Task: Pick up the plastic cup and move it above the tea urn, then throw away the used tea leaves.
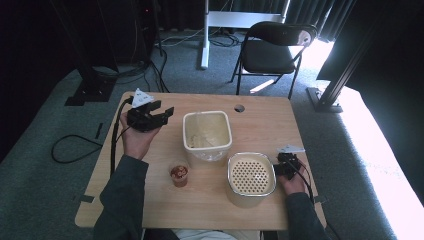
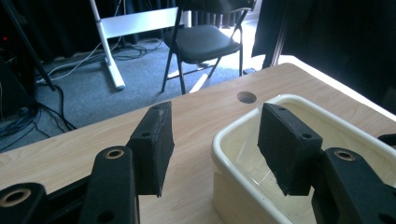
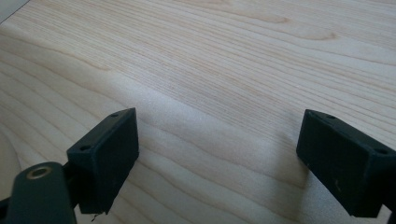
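On the wooden counter [image 1: 260, 125] stand 3 containers. At the centre is a cream square tub [image 1: 206, 136], open-topped, with a pale, patchy residue on its bottom and inner walls; what that residue is cannot be told. Just at 5 o'clock from it, almost touching, sits a cream round-cornered pot [image 1: 251, 179] closed by a lid full of small holes, so its contents are hidden. At 7 o'clock from the tub, a little apart, stands a small brown cup [image 1: 179, 175] with something brownish and glossy inside, too small to identify.

The left tool [image 1: 167, 111] is raised in the person's left hand [image 1: 136, 140] at 9 o'clock from the tub, its tips pointing toward the tub's near corner. In the left gripper view its jaws stand apart with nothing between them; 1 pad hangs over the bare counter, the other over the tub's [image 2: 243, 154] interior.

The right tool [image 1: 278, 167] lies at 3 o'clock from the perforated pot, just beside it, held by the right hand [image 1: 292, 182]. In the right gripper view its jaws are spread wide over bare wood, gripping nothing.
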